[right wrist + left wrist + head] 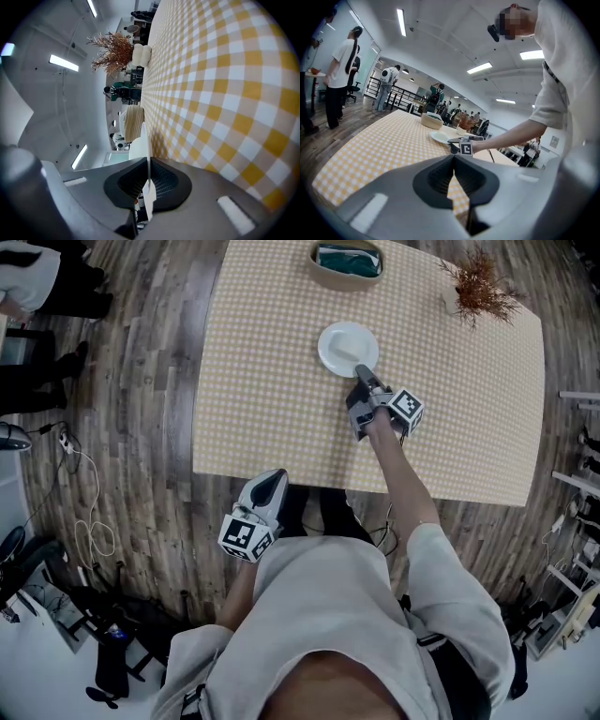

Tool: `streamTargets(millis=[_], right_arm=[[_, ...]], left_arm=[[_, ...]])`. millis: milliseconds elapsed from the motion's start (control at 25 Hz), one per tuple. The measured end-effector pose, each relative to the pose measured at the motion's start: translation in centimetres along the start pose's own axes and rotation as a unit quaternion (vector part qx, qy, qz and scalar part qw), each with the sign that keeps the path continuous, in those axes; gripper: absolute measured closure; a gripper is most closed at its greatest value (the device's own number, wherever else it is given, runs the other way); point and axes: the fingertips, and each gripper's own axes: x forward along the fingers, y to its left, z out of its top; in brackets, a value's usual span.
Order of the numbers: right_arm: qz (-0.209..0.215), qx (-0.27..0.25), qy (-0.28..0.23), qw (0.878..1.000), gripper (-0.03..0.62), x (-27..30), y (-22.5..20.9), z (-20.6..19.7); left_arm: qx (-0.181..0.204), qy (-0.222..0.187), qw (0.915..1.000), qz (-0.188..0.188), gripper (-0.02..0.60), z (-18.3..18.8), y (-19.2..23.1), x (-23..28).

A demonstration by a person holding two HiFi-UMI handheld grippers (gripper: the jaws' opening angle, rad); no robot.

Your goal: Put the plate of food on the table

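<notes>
Yellow-checked cloth is spread over the table [262, 418], and the white plate [345, 345] is seen toward its far middle, on or just above the cloth; which of the two cannot be told. The plate is judged stiff, smooth, breakable and fairly light, best taken by its near rim and kept level so that nothing slides. That rim is pinched edge-on between the nearly closed jaws of the right gripper [362, 378]. The left gripper [274, 480] is held off the table's near edge, jaws together on nothing. A basket [347, 263] is set beyond the plate.
</notes>
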Motion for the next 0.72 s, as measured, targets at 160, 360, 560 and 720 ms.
streamTargets(millis=[160, 360, 560, 720], right_arm=[[-0.017, 0.005, 0.003, 1.0, 0.58, 0.3, -0.1, -0.2], [-0.045, 0.015, 0.002, 0.999, 0.58, 0.7, -0.7, 0.1], [-0.068, 0.02, 0.0, 0.997, 0.585, 0.8, -1.0, 0.1], [-0.094, 0.023, -0.006, 0.995, 0.583, 0.9, -1.5, 0.1]], left_arm=[[0.0, -0.002, 1.0, 0.001, 0.572, 0.1, 0.0, 0.0], [-0.002, -0.004, 1.0, 0.002, 0.572, 0.2, 0.1, 0.2], [-0.004, -0.006, 1.0, 0.004, 0.572, 0.1, 0.2, 0.0], [-0.005, -0.009, 0.9999, 0.009, 0.572, 0.2, 0.6, -0.4]])
